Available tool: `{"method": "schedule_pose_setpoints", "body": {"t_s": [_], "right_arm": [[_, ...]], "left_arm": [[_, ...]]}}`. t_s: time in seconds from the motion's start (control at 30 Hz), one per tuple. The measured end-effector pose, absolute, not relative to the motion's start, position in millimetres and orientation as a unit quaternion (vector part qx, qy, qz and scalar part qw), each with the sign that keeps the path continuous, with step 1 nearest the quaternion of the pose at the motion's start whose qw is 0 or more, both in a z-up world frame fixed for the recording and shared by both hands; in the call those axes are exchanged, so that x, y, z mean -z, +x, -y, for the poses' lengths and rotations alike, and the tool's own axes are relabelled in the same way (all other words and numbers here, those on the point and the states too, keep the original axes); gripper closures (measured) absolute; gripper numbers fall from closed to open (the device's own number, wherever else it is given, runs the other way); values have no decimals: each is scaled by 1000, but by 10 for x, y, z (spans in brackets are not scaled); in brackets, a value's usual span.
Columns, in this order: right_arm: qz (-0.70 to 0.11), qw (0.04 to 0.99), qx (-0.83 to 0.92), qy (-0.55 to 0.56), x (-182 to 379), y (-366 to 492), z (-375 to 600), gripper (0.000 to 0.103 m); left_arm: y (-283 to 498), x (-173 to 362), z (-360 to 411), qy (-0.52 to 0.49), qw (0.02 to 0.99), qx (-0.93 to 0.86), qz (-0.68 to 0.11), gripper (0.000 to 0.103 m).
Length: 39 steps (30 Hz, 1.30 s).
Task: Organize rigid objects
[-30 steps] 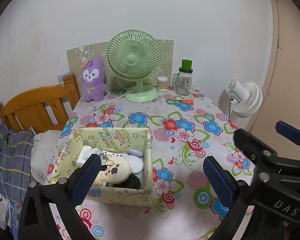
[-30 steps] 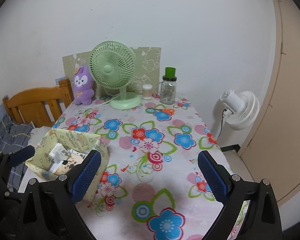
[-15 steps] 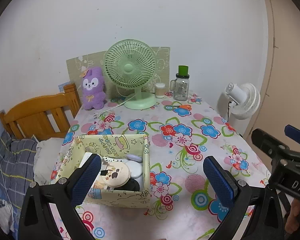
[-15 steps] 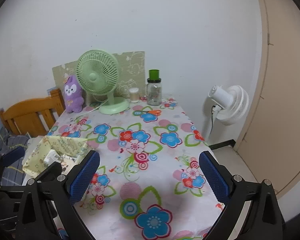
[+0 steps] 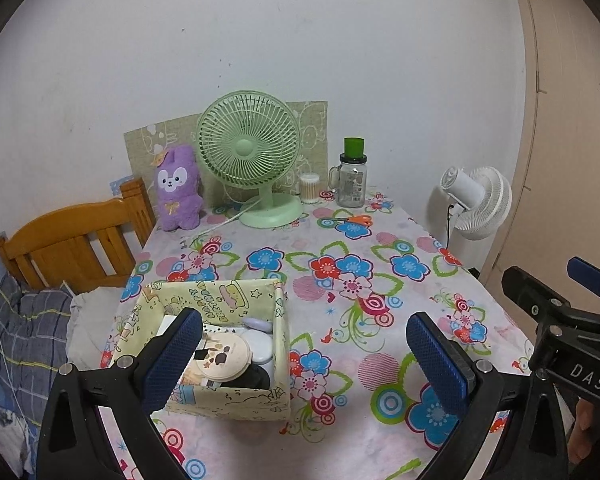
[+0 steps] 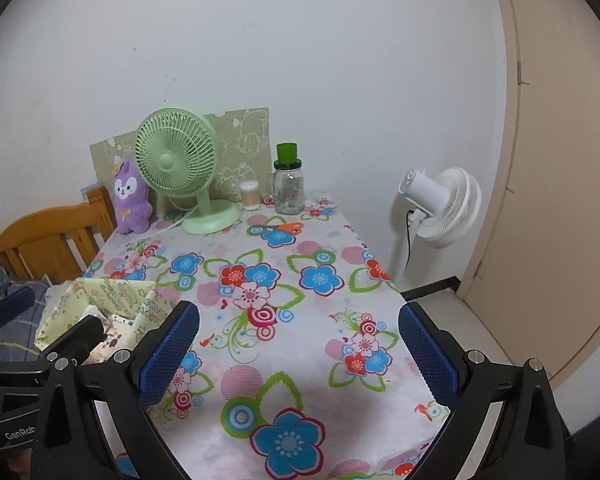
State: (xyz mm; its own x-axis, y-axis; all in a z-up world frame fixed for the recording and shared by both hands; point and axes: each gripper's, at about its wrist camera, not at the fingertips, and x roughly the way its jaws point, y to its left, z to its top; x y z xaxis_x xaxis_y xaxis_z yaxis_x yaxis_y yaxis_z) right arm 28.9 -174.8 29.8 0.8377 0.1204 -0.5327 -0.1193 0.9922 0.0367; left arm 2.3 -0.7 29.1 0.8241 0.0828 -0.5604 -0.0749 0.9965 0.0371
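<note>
Reaching for the scissors (image 5: 354, 220) right of the fan (image 5: 249, 151) suits the right gripper (image 6: 298, 354) (both wide, empty), left gripper (image 5: 304, 360) steadying the box (image 5: 204, 398).

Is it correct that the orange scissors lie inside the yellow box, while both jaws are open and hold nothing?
Not quite. The orange scissors lie on the flowered tablecloth in front of the glass jar, far from the yellow box; the left wrist view shows it. The left gripper and right gripper are indeed open and hold nothing.

Both wrist views overlook floral table (image 5: 380, 240)
</note>
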Motion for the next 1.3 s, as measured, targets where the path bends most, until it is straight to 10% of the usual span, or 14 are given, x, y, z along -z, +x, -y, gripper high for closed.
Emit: {"method": "schedule_pose_setpoints", "body": {"t_s": [1.3], "right_arm": [[-261,964,-60,4,-395,176,1815,2]], "left_arm": [[-25,-348,24,-12,954,-27,-299,0]]}}
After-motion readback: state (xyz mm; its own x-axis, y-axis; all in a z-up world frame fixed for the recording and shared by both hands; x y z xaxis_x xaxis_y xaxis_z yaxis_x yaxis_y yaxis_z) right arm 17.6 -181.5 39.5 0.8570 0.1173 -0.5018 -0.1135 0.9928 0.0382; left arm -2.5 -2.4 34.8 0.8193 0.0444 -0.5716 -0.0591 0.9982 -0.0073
